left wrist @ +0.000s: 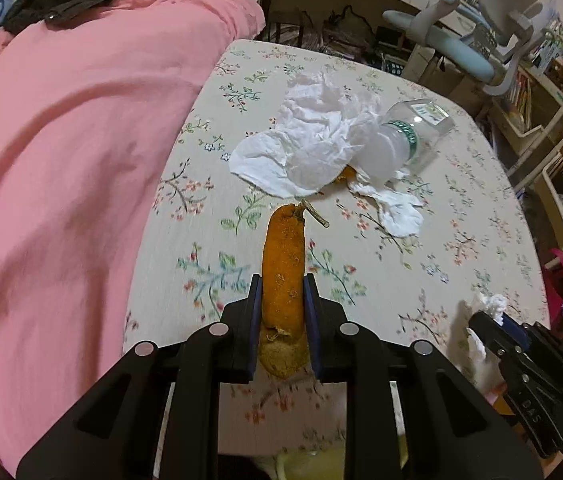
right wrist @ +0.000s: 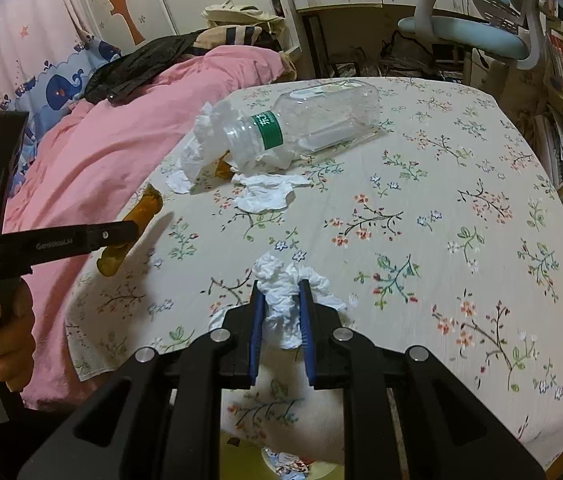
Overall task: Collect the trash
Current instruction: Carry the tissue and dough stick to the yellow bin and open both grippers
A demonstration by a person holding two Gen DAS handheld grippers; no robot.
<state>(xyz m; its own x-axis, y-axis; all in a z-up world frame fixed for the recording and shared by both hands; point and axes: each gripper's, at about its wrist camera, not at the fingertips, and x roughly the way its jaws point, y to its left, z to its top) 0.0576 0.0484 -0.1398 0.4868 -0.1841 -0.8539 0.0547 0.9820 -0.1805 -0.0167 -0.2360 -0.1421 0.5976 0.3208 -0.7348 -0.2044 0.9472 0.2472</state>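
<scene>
With my left tool (left wrist: 281,300) pinching the orange peel (left wrist: 283,264) and my right tool (right wrist: 280,304) clamping crumpled tissue (right wrist: 285,300), I should keep both grips firm (bin unseen) while lifting off the counter (right wrist: 461,152).

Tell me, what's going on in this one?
A person is clearing rubbish off a table covered with a flowered cloth, a handheld gripper in each hand. The left gripper is shut on a strip of orange peel, lifted off the cloth. The right gripper is shut on a crumpled tissue. Still lying on the cloth: an empty plastic bottle on its side, more tissues and another bit of peel beside the bottle's neck.
</scene>
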